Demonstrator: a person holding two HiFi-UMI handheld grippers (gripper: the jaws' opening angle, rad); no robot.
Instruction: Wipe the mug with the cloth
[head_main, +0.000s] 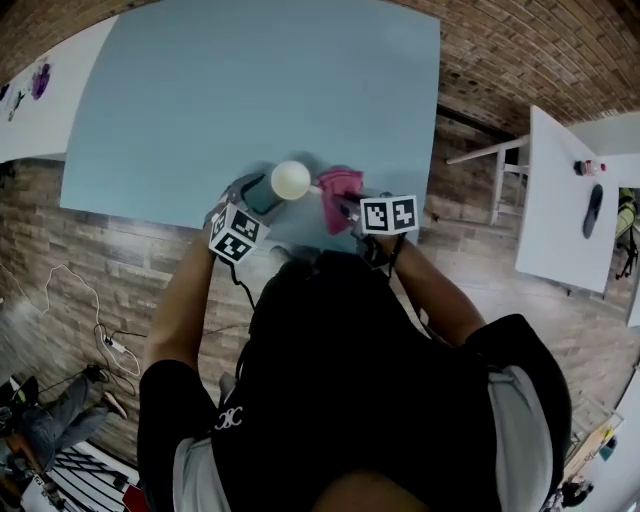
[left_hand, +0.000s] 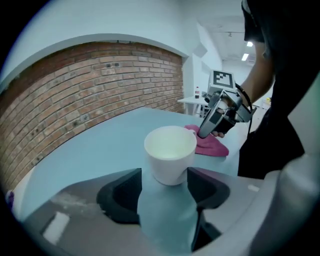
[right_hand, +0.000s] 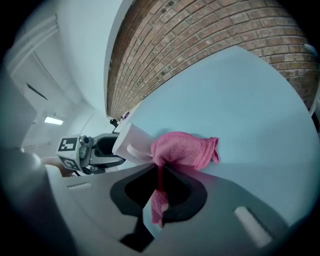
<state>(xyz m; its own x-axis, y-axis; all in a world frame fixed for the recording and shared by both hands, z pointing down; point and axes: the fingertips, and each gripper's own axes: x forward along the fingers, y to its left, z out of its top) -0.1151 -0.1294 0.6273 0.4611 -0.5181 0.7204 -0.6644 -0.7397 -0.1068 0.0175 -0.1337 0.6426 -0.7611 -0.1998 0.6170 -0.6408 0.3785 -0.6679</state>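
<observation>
A white mug (head_main: 290, 180) stands upright on the light blue table (head_main: 250, 80) close to its near edge. In the left gripper view the mug (left_hand: 170, 152) has its base between the jaws of my left gripper (left_hand: 165, 175). A gap shows beside the left pad (left_hand: 131, 187), so that gripper is open. A pink cloth (right_hand: 182, 149) lies bunched just right of the mug, touching its handle side. My right gripper (right_hand: 161, 172) is shut on one corner of the cloth, and a strip of it hangs down between the jaws. The cloth (head_main: 340, 192) is also in the head view.
The table's near edge (head_main: 180, 215) runs just under both grippers. White tables (head_main: 565, 200) stand off to the right, one with a small bottle (head_main: 590, 168) on it. Another white surface (head_main: 40, 95) is at the left. Cables (head_main: 100, 340) lie on the brick floor.
</observation>
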